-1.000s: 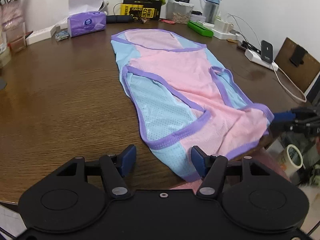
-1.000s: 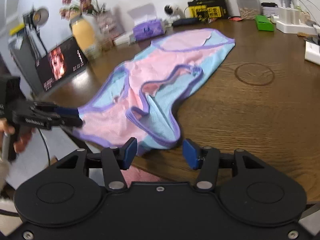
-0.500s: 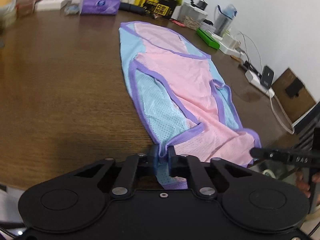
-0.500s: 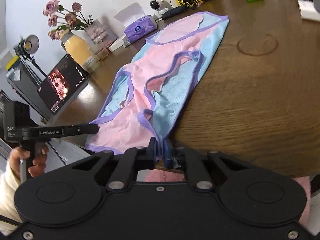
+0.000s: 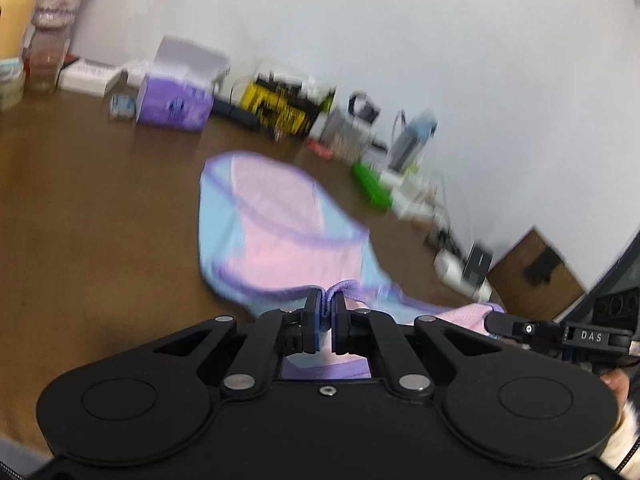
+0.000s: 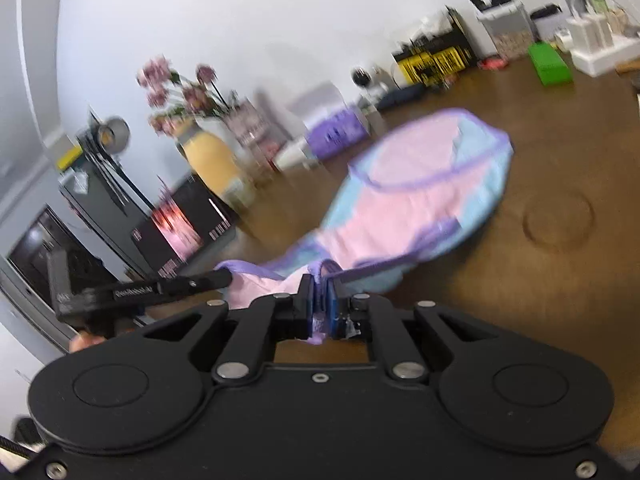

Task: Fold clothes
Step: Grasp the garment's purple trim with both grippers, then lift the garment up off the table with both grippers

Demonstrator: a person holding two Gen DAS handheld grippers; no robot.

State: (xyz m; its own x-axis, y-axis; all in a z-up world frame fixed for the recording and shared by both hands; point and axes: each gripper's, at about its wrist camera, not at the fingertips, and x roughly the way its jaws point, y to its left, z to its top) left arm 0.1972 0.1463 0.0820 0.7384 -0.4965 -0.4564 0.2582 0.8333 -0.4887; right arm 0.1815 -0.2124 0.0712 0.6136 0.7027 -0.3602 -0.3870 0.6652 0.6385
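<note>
A pink and light-blue garment (image 5: 280,240) with purple trim lies on the brown wooden table (image 5: 88,208), its near end lifted off the surface. My left gripper (image 5: 327,300) is shut on the purple hem at one near corner. In the right wrist view the same garment (image 6: 420,184) stretches away, and my right gripper (image 6: 319,286) is shut on the purple hem of the other near corner. Each gripper shows in the other's view: the right gripper (image 5: 500,322) at the lower right, the left gripper (image 6: 224,278) at the left. Both views are motion-blurred.
Along the wall stand a purple tissue pack (image 5: 172,106), a yellow-black box (image 5: 280,108), a green box (image 5: 372,188) and a white power strip (image 6: 600,46). A vase of flowers (image 6: 208,156) and a dark screen (image 6: 180,224) sit at the table's left.
Both grippers closed on the garment's near hem corners and then rose, lifting that end off the table. The views tilted up toward the wall and blurred.
</note>
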